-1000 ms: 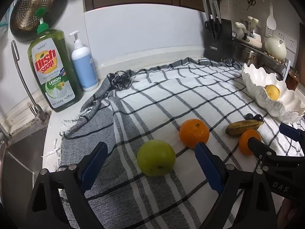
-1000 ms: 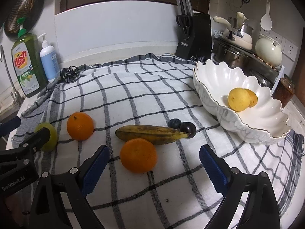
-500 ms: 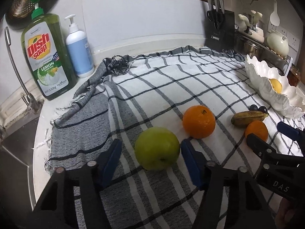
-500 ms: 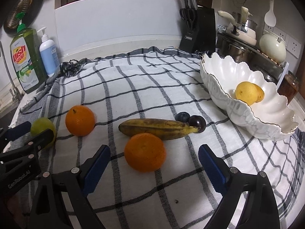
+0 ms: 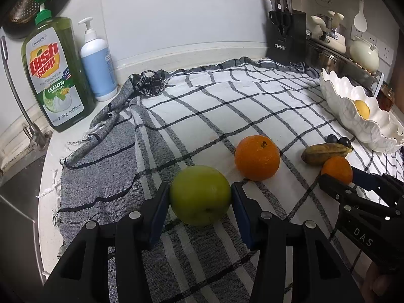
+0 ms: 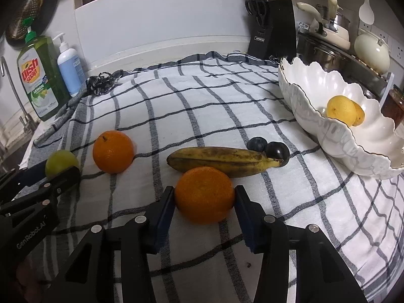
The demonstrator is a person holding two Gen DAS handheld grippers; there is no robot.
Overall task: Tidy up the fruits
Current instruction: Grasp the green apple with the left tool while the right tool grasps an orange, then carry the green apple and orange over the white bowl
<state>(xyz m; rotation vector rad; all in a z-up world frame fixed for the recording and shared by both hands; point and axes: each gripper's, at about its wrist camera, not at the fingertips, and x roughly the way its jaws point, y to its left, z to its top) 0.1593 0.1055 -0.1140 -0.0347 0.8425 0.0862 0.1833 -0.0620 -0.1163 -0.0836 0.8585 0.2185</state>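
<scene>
Readable text: green bottle (image 5: 56,75) says "Dish soap", "Third Generation", "LEMON", something like "2.02kg" (small print, not sure); knife block (image 6: 272,27) has "OPPEIN" tag; right gripper body in left view reads "DAS", left gripper body in right view reads "GenRobot.AI". Blue-white pump bottle (image 5: 97,60) label too small to read

Left gripper (image 5: 199,199) jaws have just been closing, blue pads now pressed on both sides of green apple (image 5: 200,194), near front-left part of checked cloth (image 5: 227,106). Right gripper (image 6: 204,199) jaws also just closing, pads pinching near orange (image 6: 204,194) at front-middle of cloth. Both fruits sit on the cloth

Second orange (image 6: 113,151) between the two held fruits, apart from both. Banana (image 6: 224,160) just behind near orange, looks touching; two dark plums (image 6: 269,147) at banana's stem end. White scalloped bowl (image 6: 315,123) at cloth's right edge, two yellow fruits (image 6: 344,109) inside

Open room: centre and back of cloth bare up to backsplash; left cloth edge bunched near counter edge by sink
</scene>
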